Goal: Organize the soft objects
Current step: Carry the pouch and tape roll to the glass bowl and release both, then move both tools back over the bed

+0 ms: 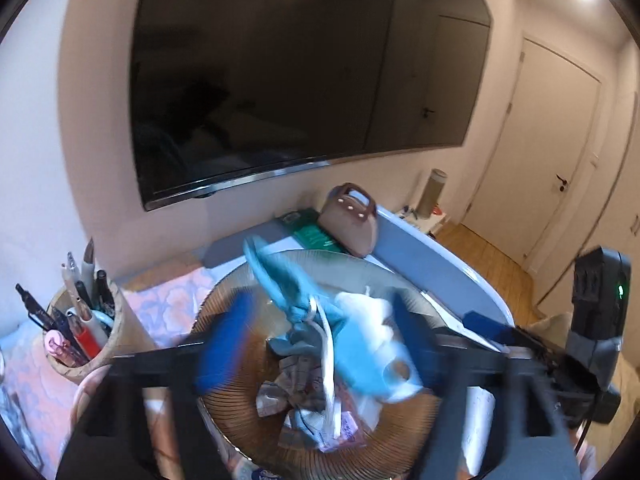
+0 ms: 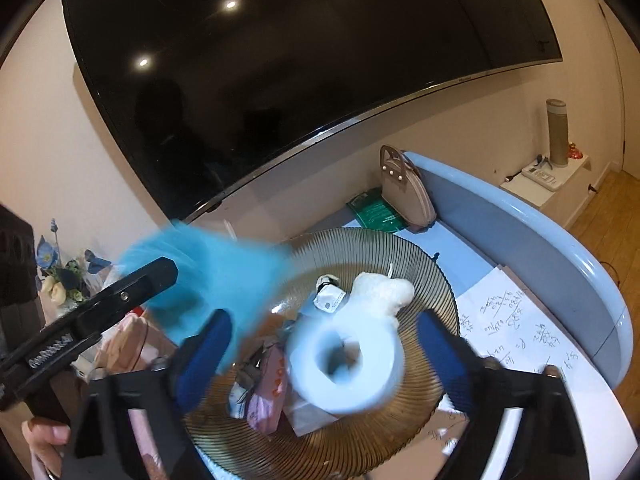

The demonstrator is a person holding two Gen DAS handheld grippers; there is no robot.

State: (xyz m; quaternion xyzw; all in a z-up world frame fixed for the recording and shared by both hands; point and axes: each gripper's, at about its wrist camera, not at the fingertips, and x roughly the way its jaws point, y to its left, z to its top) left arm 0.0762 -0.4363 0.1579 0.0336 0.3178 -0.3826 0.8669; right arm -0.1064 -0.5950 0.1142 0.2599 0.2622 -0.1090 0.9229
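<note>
Blue-white plush toy [image 2: 352, 356], blurred, above ribbed basket [image 2: 432, 264]

Both grippers' fingers [image 1: 224, 344] [image 2: 440, 344] spread wide, nothing pinched.

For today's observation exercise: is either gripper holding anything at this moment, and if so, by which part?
Nothing is held. The left gripper and the right gripper both stand open over the ribbed bowl; the blurred blue soft toy sits between the pads untouched.
</note>
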